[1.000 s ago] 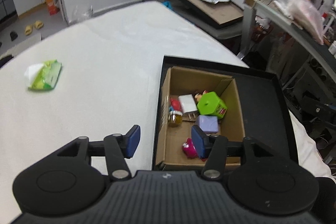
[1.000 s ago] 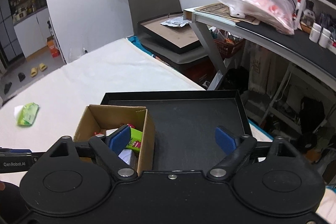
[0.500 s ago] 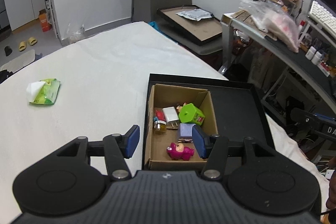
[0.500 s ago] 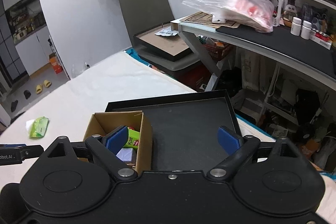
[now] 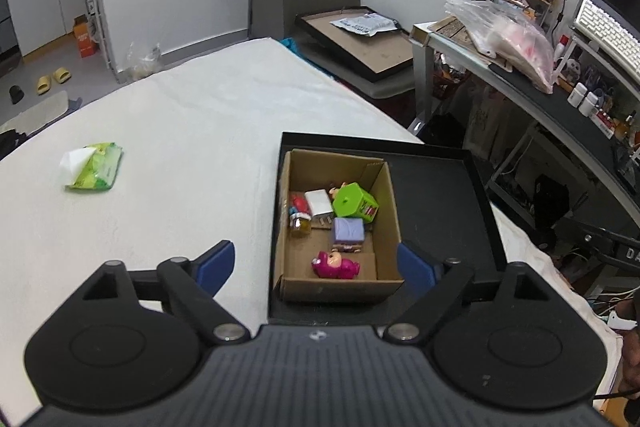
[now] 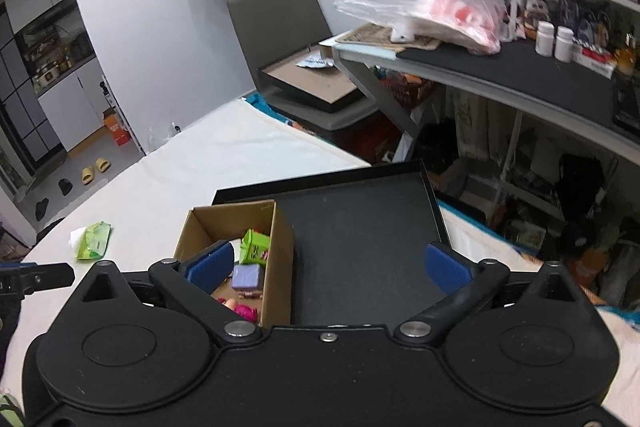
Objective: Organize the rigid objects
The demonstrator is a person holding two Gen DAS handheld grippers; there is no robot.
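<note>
An open cardboard box [image 5: 388, 195] stands in the left part of a black tray [image 5: 440, 195] on the white table. It holds a green cube [image 5: 354, 205], a purple block [image 5: 349, 230], a white charger [image 5: 319, 201], a small jar [image 5: 300, 223], a red toy [image 5: 298, 202] and a pink figure [image 5: 335, 265]. My left gripper [image 5: 316, 267] is open and empty, above the box's near edge. My right gripper [image 6: 328, 267] is open and empty, above the tray [image 6: 360, 239], right of the box [image 6: 276, 247].
A green wipes pack [image 5: 94, 171] lies on the table at left, also in the right wrist view [image 6: 94, 241]. A grey chair with a framed board [image 5: 360, 43] stands beyond the table. A cluttered desk [image 6: 500, 67] runs along the right.
Both grippers have pulled back and up, so the box and tray look smaller and farther. The left gripper's jaws have opened wider.
</note>
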